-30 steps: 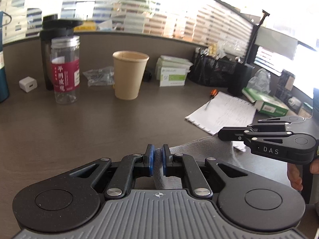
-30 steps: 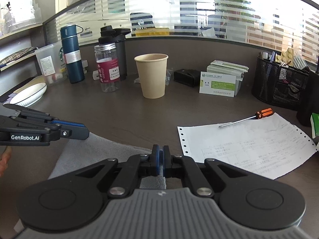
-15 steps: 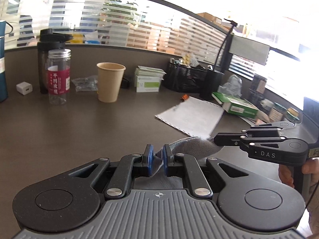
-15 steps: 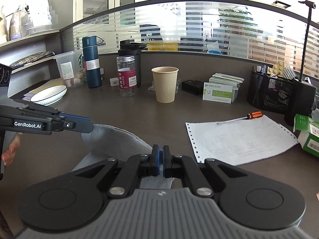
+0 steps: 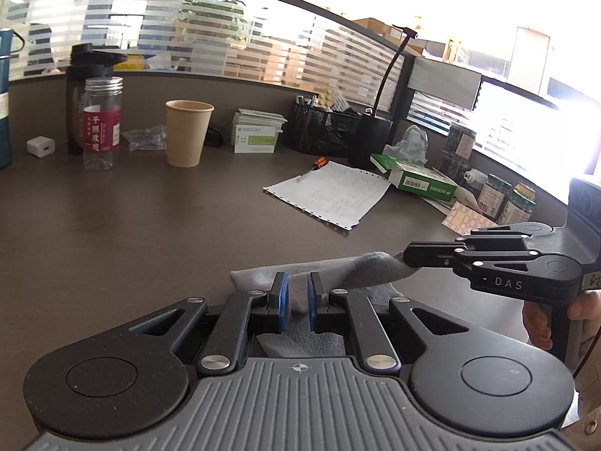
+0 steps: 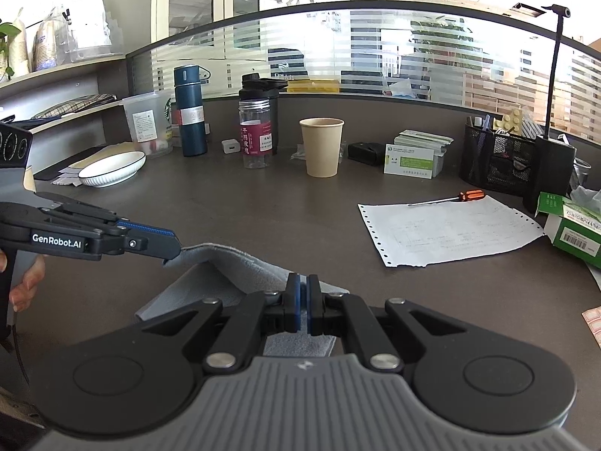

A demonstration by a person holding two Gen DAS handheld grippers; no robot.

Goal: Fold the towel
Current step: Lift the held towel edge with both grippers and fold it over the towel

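Towel point(image 5: 370, 268), grey, lifted off the dark bench point(image 5: 131, 225) at its near edge, draped between both grippers. Left gripper point(image 5: 296, 302) pinches a fold of towel between its blue pads, narrow gap. Right gripper point(image 6: 302, 304) clamped tight on the other corner, pads nearly touching. Paper cup point(image 6: 322, 146), bottle point(image 6: 256, 133) and printed sheet point(image 6: 447, 227) sit further back, well apart from towel.

Bright daylight, blown-out windows point(image 5: 526, 86) at right, fisheye-curved edges, sharp focus
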